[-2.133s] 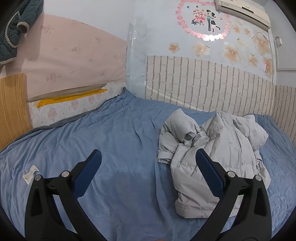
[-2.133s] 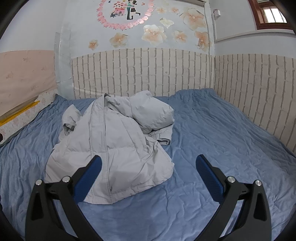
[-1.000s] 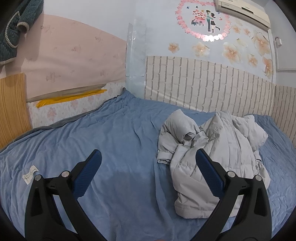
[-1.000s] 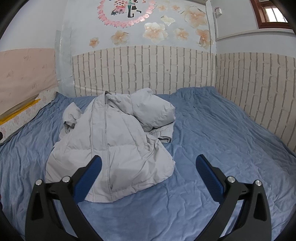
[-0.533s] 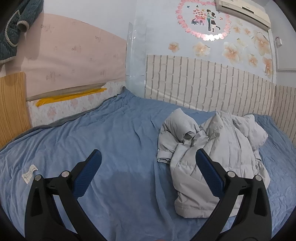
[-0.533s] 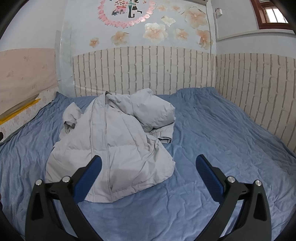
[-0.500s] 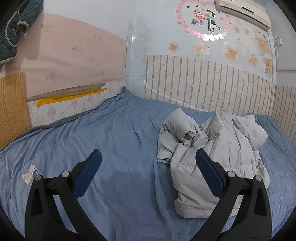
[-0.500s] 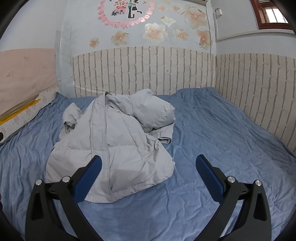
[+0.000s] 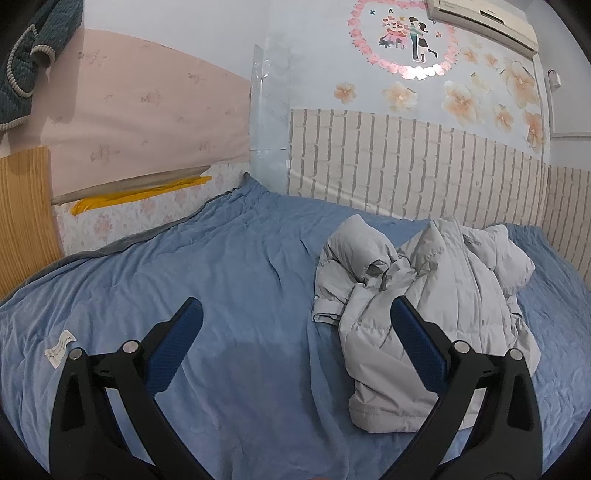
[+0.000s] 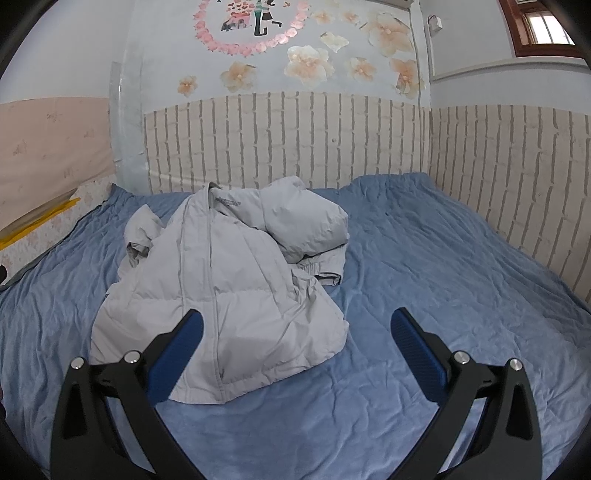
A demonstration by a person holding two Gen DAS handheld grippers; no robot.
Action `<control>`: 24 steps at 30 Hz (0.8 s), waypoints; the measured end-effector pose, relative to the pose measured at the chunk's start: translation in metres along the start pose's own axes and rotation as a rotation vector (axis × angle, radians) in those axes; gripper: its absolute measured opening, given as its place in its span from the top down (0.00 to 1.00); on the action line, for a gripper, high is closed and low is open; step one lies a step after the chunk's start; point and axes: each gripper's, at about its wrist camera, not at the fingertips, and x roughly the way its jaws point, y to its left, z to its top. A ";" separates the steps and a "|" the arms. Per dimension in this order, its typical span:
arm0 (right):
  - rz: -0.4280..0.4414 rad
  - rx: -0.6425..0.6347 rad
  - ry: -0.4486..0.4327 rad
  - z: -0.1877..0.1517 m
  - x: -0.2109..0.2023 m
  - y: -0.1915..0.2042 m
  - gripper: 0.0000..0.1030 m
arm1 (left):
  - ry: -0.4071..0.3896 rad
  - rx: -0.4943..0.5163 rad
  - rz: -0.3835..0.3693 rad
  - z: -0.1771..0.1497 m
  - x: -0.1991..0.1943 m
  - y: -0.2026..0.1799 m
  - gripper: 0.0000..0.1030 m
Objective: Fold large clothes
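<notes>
Blue pads line the fingers of both black grippers, and both sets of jaws stand spread wide with nothing between them. The left gripper (image 9: 293, 314) hangs above the blue bedspread (image 9: 207, 280), its right finger overlapping the near edge of the grey padded jacket (image 9: 436, 295) in that view, though contact cannot be told. The right gripper (image 10: 293, 325) hangs over the same bedspread (image 10: 443, 266), its left finger in front of the jacket's (image 10: 221, 280) lower hem and its right finger over bare cloth.

Crumpled in a heap, the jacket lies near the middle of the bed, between the two grippers. Its front placket runs down the middle toward the hem; one puffy sleeve (image 10: 306, 221) is bunched up on the far right side, and the other sleeve (image 9: 354, 254) is rolled over on the left. A small white tag (image 9: 60, 344) lies on the bedspread to the left of the left gripper.

Beyond the bed, a brick-pattern wall panel (image 10: 295, 140) runs along the far and right sides, with flower and heart decals (image 10: 255, 22) above it. An air conditioner (image 9: 484, 18) sits high on the wall, and a window (image 10: 543, 29) shows at the upper right.
</notes>
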 end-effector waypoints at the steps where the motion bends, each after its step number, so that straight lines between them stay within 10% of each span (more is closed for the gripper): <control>1: 0.000 0.001 0.000 0.000 0.000 0.000 0.02 | 0.001 0.000 0.001 0.000 0.000 -0.001 0.03; 24: -0.004 0.009 0.006 0.002 0.000 -0.004 0.02 | 0.012 0.003 0.014 -0.001 0.003 0.002 0.03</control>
